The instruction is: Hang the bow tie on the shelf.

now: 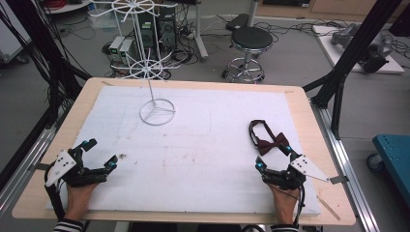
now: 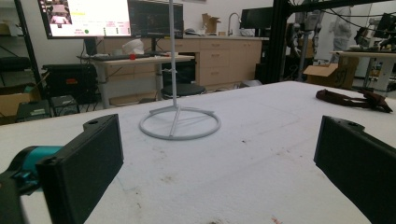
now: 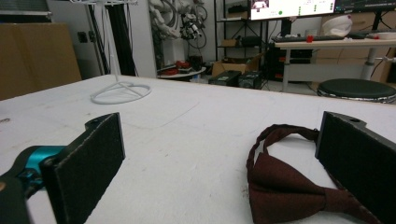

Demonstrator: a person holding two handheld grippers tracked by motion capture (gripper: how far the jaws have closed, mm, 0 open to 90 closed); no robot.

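A dark red bow tie (image 1: 270,141) with its strap looped lies flat on the white mat (image 1: 193,159) at the right. My right gripper (image 1: 274,157) rests just in front of it, open, with the tie's near edge (image 3: 285,186) lying between the jaws and against the right one. A white wire stand (image 1: 157,112) with a ring base rises at the back centre. My left gripper (image 1: 100,153) sits open at the left front with nothing between its jaws. From the left gripper view the stand (image 2: 180,122) is ahead and the tie (image 2: 355,99) lies far right.
The mat covers a wooden table (image 1: 300,104). Black frame posts (image 1: 355,46) stand at both sides. A black stool (image 1: 250,41) and computer cases sit on the floor behind the table. A blue cart (image 1: 394,154) stands to the right.
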